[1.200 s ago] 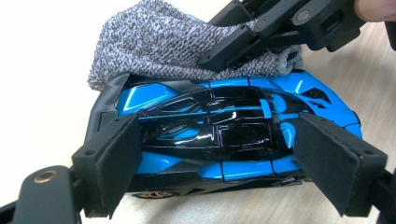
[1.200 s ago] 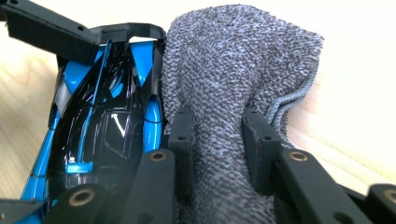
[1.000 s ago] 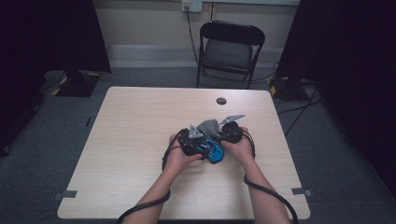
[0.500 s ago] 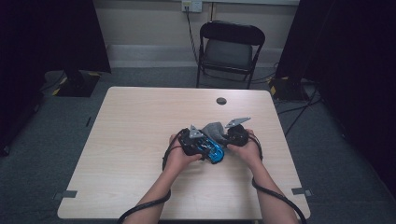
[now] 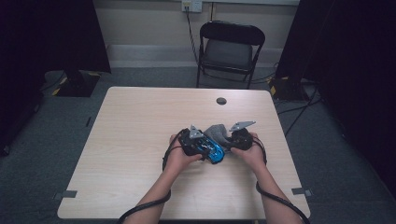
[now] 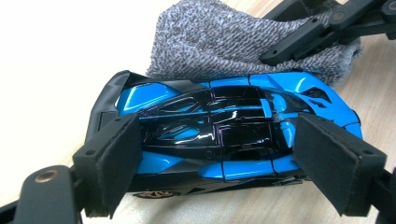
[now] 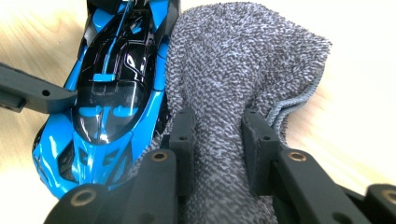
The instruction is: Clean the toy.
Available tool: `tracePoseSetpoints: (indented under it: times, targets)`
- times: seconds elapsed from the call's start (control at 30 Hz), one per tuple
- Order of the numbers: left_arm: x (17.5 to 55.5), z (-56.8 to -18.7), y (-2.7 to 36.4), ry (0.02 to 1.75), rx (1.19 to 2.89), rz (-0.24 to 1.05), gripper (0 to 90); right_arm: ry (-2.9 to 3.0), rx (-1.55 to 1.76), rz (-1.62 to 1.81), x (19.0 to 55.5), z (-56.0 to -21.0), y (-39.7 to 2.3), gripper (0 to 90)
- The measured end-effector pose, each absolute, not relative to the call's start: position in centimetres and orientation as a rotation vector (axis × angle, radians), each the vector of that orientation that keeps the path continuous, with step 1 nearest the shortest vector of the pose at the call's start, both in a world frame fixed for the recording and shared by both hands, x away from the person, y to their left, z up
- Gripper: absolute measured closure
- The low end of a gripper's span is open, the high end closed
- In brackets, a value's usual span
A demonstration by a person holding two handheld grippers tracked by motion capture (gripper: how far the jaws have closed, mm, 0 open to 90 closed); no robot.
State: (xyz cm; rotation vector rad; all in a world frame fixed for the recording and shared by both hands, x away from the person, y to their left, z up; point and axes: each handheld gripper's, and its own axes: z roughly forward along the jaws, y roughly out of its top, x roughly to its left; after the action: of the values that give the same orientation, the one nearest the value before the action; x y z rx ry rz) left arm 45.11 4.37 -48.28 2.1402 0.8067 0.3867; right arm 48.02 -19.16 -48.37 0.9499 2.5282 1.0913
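Since a second ago the right gripper (image 5: 229, 138) has slid its bunched grey cloth (image 7: 233, 84) a little along the car; the table (image 5: 140, 140) bears the blue toy car (image 6: 224, 135), clamped lengthwise by the left gripper (image 6: 219, 163); wiping looks underway, not finished

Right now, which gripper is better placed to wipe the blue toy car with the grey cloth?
The right gripper: its jaws pinch the grey cloth, which lies against the blue toy car. The left gripper clamps the car front and rear, steadying it.
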Motion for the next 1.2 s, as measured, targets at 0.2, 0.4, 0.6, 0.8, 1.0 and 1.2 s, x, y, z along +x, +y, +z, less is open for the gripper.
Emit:
tracePoseSetpoints:
  times: [0.2,0.4,0.6,0.8,1.0,1.2]
  targets:
    - [45.1,-48.3,4.4,0.808,2.139,0.387,15.7,2.537,0.94,1.091,47.8,-48.3,-19.5,68.7]
    - [45.1,-48.3,4.4,0.808,2.14,0.389,15.7,2.528,0.935,1.094,47.4,-48.4,-19.8,68.7]
    - [45.1,-48.3,4.3,0.807,2.141,0.391,15.7,2.525,0.939,1.094,46.9,-48.4,-20.3,68.7]
    - [45.1,-48.3,4.3,0.809,2.139,0.391,15.7,2.515,0.934,1.098,46.3,-48.5,-20.7,68.7]
    - [45.1,-48.3,4.3,0.809,2.14,0.39,15.7,2.505,0.931,1.105,45.7,-48.5,-21.0,68.8]
    - [45.1,-48.3,4.3,0.809,2.141,0.391,15.7,2.512,0.929,1.099,45.3,-48.4,-21.6,68.8]
